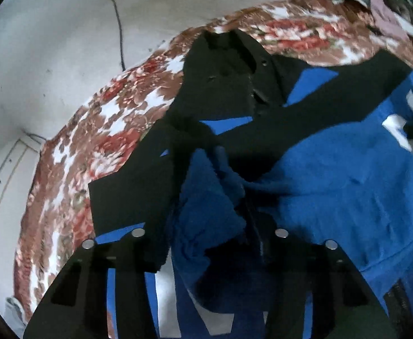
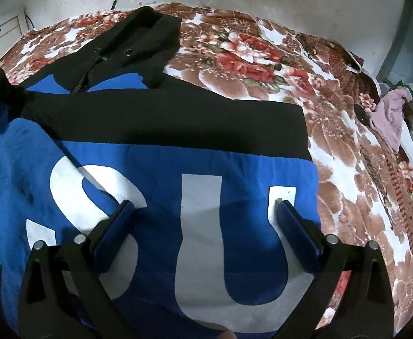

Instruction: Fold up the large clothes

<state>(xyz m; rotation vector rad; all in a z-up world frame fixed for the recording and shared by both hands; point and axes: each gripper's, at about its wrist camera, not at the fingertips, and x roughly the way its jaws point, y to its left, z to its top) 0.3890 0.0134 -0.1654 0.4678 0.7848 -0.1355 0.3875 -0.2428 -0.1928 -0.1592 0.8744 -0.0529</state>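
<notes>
Blue-and-black jacket lies flat on the floral blanket, hood end away from me. My left gripper seems clenched on a raised fold of its blue fleece, though the view is dark; my right gripper hangs released just above its white lettering.

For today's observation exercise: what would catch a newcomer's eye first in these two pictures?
First, the blue and black jacket with big white letters, spread over the floral blanket. In the right wrist view the right gripper hangs open above the letters. In the left wrist view the left gripper has a bunched blue fold between its fingers.
</notes>
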